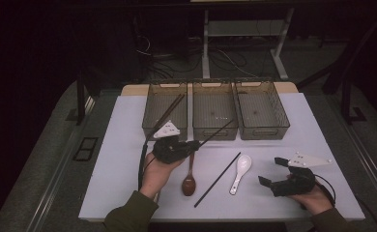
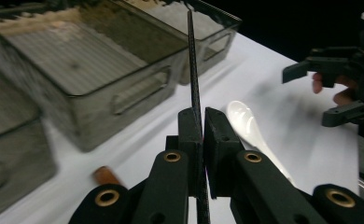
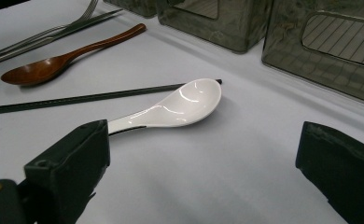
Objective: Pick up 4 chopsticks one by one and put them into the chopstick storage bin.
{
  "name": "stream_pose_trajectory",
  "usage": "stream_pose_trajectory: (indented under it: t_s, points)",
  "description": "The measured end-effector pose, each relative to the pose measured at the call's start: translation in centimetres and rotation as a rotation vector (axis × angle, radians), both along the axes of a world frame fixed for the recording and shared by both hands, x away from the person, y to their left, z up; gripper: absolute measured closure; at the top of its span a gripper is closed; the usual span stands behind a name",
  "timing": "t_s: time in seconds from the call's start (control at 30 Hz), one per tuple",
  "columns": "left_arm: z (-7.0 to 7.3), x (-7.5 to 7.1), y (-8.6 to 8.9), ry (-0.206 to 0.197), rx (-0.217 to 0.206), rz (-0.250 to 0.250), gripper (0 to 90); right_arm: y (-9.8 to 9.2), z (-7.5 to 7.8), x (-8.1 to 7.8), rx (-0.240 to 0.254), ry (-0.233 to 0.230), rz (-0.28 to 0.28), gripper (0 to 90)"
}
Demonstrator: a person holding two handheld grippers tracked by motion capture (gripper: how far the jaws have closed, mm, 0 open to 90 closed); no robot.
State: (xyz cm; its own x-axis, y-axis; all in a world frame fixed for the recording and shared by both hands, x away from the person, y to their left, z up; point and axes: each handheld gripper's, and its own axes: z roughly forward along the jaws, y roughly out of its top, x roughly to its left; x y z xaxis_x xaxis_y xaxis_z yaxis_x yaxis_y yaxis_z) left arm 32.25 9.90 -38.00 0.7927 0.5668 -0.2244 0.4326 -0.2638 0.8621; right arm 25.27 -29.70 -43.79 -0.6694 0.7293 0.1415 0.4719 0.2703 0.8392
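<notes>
My left gripper point(image 1: 195, 144) point(image 2: 203, 114) is shut on a black chopstick point(image 1: 218, 130) point(image 2: 192, 70), whose free end slants up toward the middle grey bin point(image 1: 214, 131). A second black chopstick point(image 1: 218, 179) point(image 3: 91, 99) lies flat on the white table. Just to its right rests a white ceramic spoon point(image 1: 240, 171) point(image 3: 180, 105). A brown wooden spoon point(image 1: 189, 181) point(image 3: 54, 63) sits under the left hand. At the front right, my right gripper point(image 1: 271, 170) point(image 3: 203, 133) hovers open near the white spoon's handle, holding nothing.
Three grey see-through bins stand in a row at the back; the left bin point(image 1: 165, 131) holds several dark sticks, and the right bin point(image 1: 264, 130) looks bare. A metal fork point(image 3: 84, 14) lies beyond the brown spoon. The white table point(image 1: 119, 145) drops off at its front edge.
</notes>
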Motion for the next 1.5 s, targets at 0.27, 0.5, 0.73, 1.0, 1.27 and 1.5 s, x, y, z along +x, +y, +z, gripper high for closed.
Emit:
stream_pose_trajectory:
  t_s: [0.27,0.5,0.73,1.0,1.27,1.5]
  points:
    - [0.6,0.5,2.5,-0.029,-0.006,0.037,85.3,0.0,0.0,0.0,0.0,0.0,0.0,2.7]
    - [0.8,1.1,4.4,-0.039,0.0,0.083,85.3,0.0,0.0,0.0,0.003,0.001,0.0,2.6]
    - [0.8,1.8,6.3,-0.042,-0.007,0.135,85.2,0.1,0.0,0.0,0.001,0.003,0.002,2.7]
    - [0.7,2.5,8.1,-0.05,-0.001,0.195,85.2,0.1,-0.1,0.0,-0.002,0.003,0.002,2.7]
    - [0.5,4.0,9.1,-0.06,0.008,0.233,85.2,0.1,-0.1,0.1,-0.004,0.003,0.001,2.6]
    - [0.5,6.1,9.3,-0.064,0.022,0.24,85.2,0.0,-0.1,0.1,-0.003,0.003,-0.005,2.6]
